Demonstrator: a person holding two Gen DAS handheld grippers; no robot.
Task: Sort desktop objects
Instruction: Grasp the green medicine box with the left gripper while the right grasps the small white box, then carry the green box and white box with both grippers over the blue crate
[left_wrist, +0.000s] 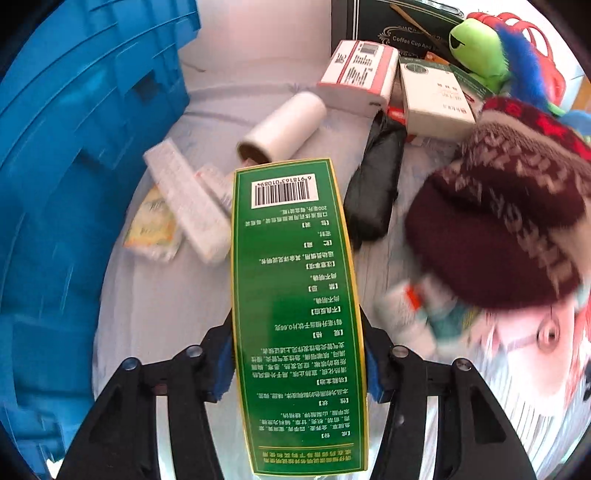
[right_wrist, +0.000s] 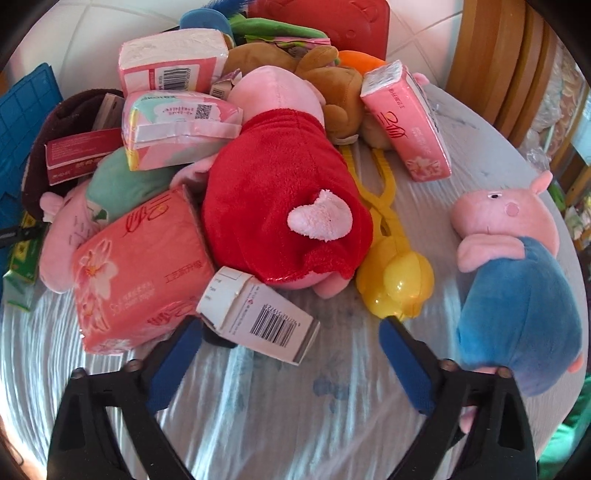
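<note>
Left claw (left_wrist: 299, 363): pressed on the green box (left_wrist: 295, 295), which is held tight.
Right claw (right_wrist: 291, 343): spread wide, nothing held; white box (right_wrist: 258, 317) just beside it.

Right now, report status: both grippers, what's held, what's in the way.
Left gripper shut on green box. Right gripper open, empty, over white barcode box. Red-dressed pig plush and pink tissue pack crowd it.

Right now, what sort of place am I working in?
Likely a home: a round cloth-covered table piled with plush toys and tissue packs, a blue crate beside it, tiled floor behind. The left gripper holds a green box.
</note>
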